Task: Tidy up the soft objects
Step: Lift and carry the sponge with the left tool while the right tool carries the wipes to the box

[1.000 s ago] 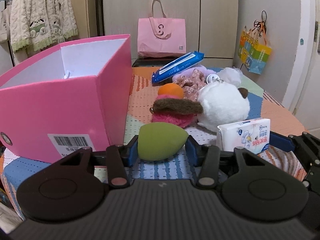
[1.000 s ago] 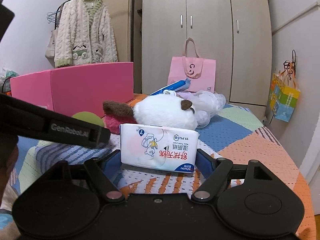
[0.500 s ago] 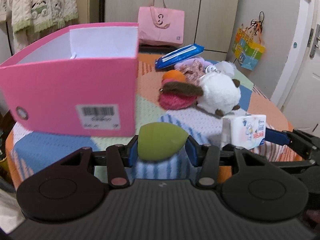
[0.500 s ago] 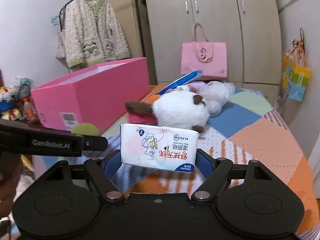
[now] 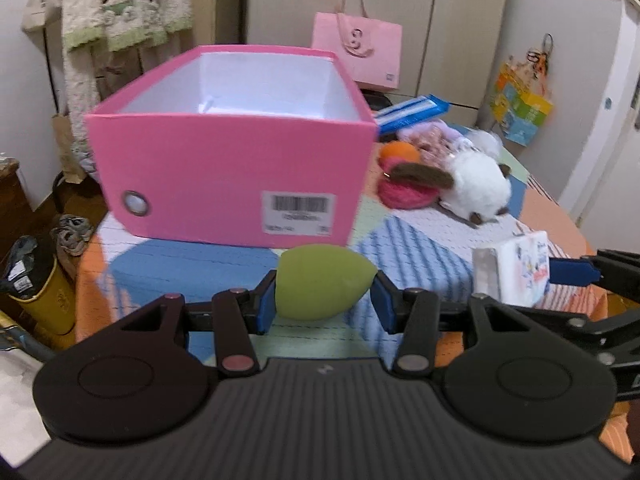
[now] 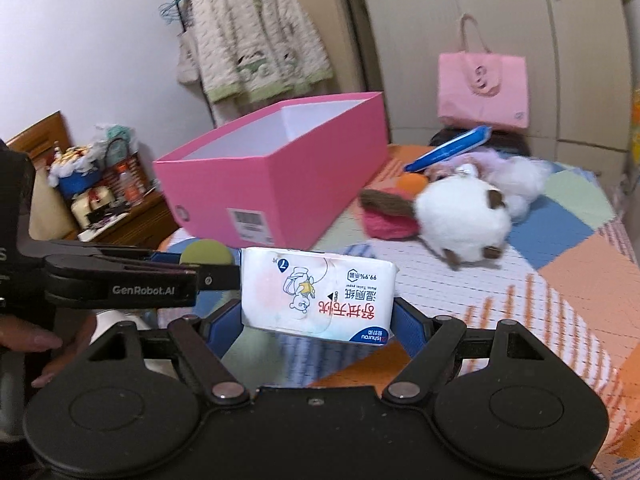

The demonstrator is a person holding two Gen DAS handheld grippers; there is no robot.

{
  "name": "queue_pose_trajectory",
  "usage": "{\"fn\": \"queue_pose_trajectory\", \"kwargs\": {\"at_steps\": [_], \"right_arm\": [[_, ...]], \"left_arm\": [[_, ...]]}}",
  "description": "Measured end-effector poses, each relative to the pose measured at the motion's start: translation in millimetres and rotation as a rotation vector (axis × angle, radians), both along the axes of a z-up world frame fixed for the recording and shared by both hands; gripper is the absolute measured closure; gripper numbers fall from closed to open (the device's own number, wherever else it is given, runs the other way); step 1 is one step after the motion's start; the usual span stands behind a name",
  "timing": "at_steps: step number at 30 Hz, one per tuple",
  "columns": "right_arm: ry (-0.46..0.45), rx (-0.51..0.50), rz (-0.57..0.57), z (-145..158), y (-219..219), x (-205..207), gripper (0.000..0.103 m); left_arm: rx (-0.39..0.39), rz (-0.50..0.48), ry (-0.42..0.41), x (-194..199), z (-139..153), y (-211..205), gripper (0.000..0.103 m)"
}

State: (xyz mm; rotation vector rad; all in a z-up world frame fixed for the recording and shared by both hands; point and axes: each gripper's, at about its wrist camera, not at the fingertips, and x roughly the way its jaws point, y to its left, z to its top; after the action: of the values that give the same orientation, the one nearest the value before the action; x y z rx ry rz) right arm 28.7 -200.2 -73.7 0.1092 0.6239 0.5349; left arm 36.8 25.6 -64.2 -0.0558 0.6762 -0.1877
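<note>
Pink box stands before the sponge-holding left tool; plush toys beside.

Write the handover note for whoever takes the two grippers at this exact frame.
Left gripper: shut on the green sponge, held above the table in front of the pink box.
Right gripper: shut on the wet wipes pack, also lifted.
Done: both items picked up; no item can be seen in the part of the box that shows.
Left: drop both in the box, then collect the white plush, pink knit piece, orange ball and blue packet on the patchwork cloth.
</note>
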Motion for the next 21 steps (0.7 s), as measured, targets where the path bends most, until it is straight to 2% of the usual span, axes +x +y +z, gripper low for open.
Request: {"fn": "queue_pose_trajectory", "kwargs": {"at_steps": [6,12,21], "right_arm": [[0.031,0.026,0.082,24,15,6,0.020],[0.074,0.101,0.153,49,25,17,0.020],[0.064,0.060,0.178,80,45,47,0.020]], "left_arm": [[0.020,0.024,-0.042,0,29,23,0.056],[0.017,-0.009,-0.065,8,55,41,0.055],[0.043,-0.093,-0.038,43,80,63,0.055]]}}
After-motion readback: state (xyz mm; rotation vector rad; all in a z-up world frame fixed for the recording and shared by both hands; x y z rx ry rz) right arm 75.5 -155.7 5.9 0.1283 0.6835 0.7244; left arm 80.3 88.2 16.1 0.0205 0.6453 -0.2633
